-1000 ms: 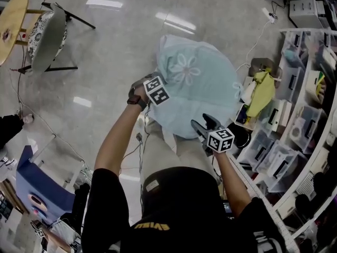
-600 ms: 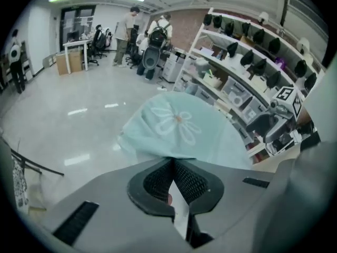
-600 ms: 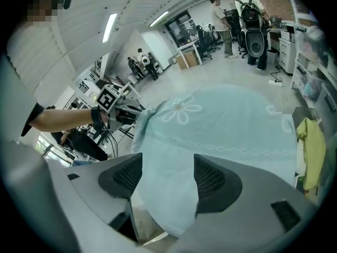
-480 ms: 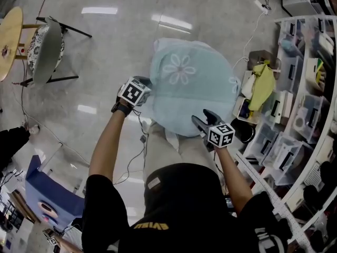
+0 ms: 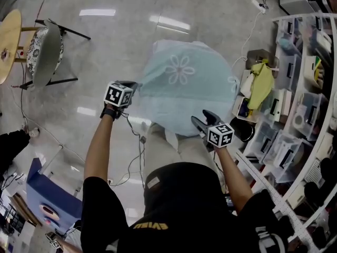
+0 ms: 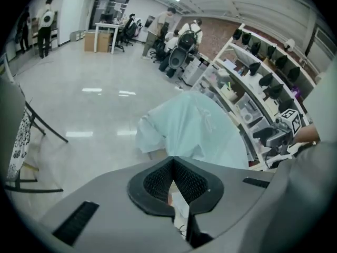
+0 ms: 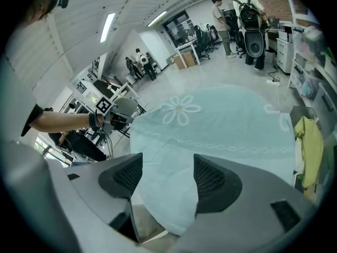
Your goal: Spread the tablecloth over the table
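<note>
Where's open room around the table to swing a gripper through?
Bare floor lies left of the tablecloth, up to the chair, and beyond its far edge. The right side is crowded: a yellow cloth and shelves of bins press close to it.

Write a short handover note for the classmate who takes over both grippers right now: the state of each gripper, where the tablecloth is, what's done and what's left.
Left gripper: jaws together, seemingly pinching the tablecloth at its left edge.
Right gripper: jaws apart, empty, hovering at the cloth's near edge.
Tablecloth: light blue, flower print facing up, draped over the table, which it hides.
Done: cloth is on and mostly opened out.
Left: probably even out the left and near edges, smooth the bunched part, then let go.
</note>
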